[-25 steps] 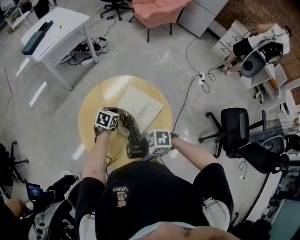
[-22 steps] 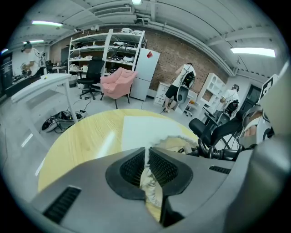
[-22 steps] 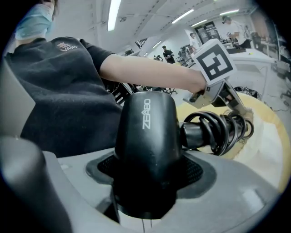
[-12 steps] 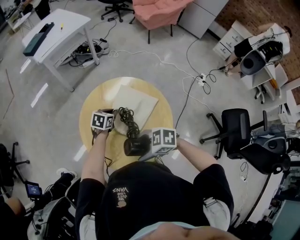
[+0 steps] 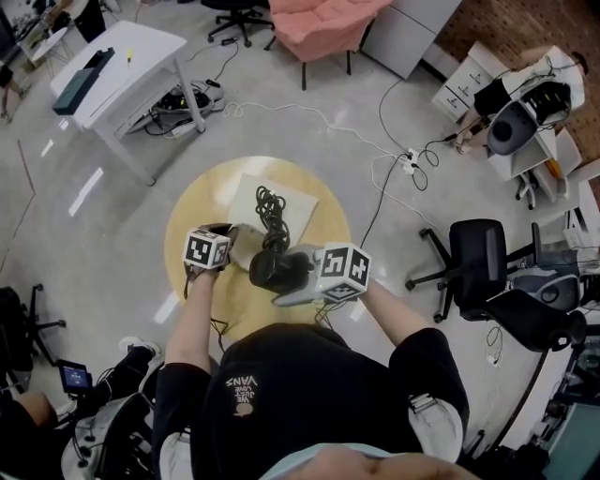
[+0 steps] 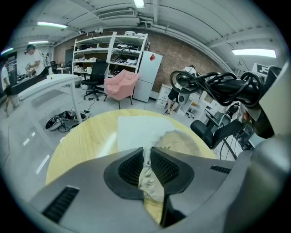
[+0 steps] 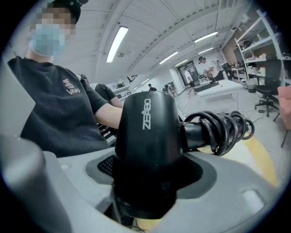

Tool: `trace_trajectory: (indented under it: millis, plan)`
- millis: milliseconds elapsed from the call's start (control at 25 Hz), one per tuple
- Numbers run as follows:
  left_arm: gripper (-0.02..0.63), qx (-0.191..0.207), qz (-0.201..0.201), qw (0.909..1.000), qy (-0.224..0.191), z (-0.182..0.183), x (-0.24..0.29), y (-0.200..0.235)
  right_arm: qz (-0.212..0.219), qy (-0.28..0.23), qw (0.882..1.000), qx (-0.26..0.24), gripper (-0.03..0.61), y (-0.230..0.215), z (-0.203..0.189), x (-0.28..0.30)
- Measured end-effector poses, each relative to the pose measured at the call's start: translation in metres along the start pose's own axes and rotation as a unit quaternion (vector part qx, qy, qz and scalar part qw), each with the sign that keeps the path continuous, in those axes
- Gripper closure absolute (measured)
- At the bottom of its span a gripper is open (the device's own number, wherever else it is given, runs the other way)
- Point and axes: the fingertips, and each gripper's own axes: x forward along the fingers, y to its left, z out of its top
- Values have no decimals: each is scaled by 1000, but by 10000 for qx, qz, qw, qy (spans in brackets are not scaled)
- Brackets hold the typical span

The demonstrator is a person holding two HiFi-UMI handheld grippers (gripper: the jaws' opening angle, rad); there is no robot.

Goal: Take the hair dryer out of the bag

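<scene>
**Hair dryer out of the bag and held above the round table**

The person stands at the near edge of a round wooden table (image 5: 192,225) with a gripper in each hand. The right gripper (image 7: 150,172) is clamped on the fat black body of the hair dryer (image 5: 272,268), with one jaw on either side of it. The dryer is up in the air over the middle of the table, between the two grippers. No part of it is in the bag. Its black cord (image 5: 272,208), wound into a loose coil, sticks out from the dryer towards the table's far edge and passes above the bag without resting on it.

The bag (image 5: 300,199) is pale cloth. It lies mostly flat on the far half of the table, between the centre and the far edge. The corner nearest the person is bunched up and pulled towards the left gripper (image 6: 146,158). That gripper's jaws have just been opening a little, but a crumpled fold of the bag's cloth stands between the ribbed pads, and both pads press on it. This gripper is low over the left part of the table and tilted down at the cloth.

On the floor beyond the table are a white desk (image 5: 112,70), a pink armchair (image 5: 323,23) and trailing cables. A black office chair (image 5: 473,253) is off to the right.
</scene>
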Motion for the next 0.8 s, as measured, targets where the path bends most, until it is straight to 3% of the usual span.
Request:
trace_trajectory:
  millis: [360,640,800]
  plan:
    - [498,94,-204,9997,-132,-4,-12,-10,-261,-661,9971,277,224,-8,19,-9]
    - [485,409,-211,9971,-600,11,-34,-25,-436,-1331,9883,602,222,-14,37,-21]
    - [486,694,-114,9915,-1093,24,-56,-37,-522,-1727,9811,700,222,-11,47,-29]
